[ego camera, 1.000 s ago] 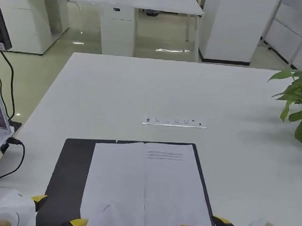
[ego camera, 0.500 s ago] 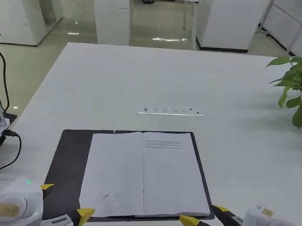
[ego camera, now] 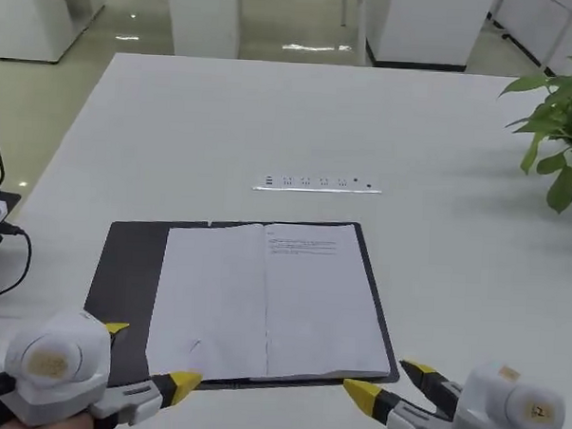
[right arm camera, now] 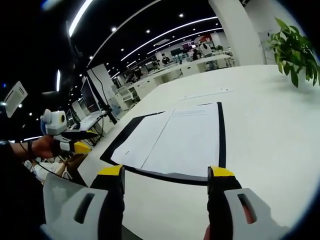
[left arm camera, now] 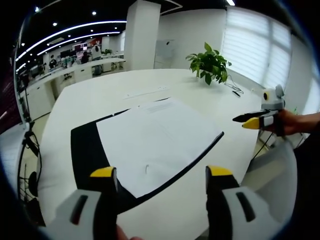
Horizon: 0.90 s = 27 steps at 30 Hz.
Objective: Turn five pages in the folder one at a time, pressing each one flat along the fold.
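The folder (ego camera: 263, 299) lies open on the white table, its black cover (ego camera: 127, 274) framing white pages that lie flat, with a few printed lines at the top of the right page. My left gripper (ego camera: 152, 356) hovers open at the folder's near left corner, nothing between its yellow fingertips (left arm camera: 103, 172). My right gripper (ego camera: 388, 380) is open just off the near right corner. From the left gripper view the folder (left arm camera: 150, 140) lies ahead, with the right gripper (left arm camera: 255, 120) beyond it. The right gripper view shows the folder (right arm camera: 180, 140) ahead and the left gripper (right arm camera: 75, 145) at the left.
A white power strip (ego camera: 316, 183) is set in the table (ego camera: 436, 250) beyond the folder. A green plant (ego camera: 556, 122) stands at the far right. A black cable (ego camera: 9, 259) runs off the left edge. Bare tabletop lies around the folder.
The head camera has tilted down, so more of both grippers shows. The folder's pages lie as before, and both grippers stay open at its near edge.
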Tool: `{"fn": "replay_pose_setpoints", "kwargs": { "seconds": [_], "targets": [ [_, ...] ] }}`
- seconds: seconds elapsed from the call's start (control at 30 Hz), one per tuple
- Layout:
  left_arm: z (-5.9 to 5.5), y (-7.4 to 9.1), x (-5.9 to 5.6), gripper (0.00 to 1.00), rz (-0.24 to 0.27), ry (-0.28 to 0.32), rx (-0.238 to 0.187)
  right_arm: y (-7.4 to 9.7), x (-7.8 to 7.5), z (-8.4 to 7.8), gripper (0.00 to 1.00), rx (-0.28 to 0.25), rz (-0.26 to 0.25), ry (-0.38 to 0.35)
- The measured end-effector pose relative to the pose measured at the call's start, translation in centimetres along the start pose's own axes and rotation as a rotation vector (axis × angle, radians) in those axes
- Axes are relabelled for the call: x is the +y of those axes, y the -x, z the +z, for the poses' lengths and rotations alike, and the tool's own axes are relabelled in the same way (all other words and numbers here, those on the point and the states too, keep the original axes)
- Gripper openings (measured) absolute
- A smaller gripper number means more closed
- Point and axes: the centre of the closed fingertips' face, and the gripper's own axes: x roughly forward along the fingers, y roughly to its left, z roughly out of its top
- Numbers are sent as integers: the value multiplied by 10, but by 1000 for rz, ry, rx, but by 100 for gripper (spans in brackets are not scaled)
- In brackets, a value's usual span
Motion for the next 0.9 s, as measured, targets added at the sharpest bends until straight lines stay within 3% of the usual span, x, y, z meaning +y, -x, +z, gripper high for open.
{"fn": "replay_pose_setpoints", "kwargs": {
  "seconds": [0.3, 0.43, 0.7, 0.9],
  "targets": [
    [-3, -22, -32, 71, -104, -68, 53, 0, -5, -5, 66, 17, -12, -8],
    [-3, -31, -39, 71, -137, -94, 77, -1, -6, -9, 66, 28, -11, -17],
    [11, -56, -57, 70, -197, -142, 96, 1, -6, -13, 64, 30, -8, -45],
    [16, -79, -76, 66, -251, -188, 124, 6, -8, -20, 65, 50, -11, -52]
  ]
}}
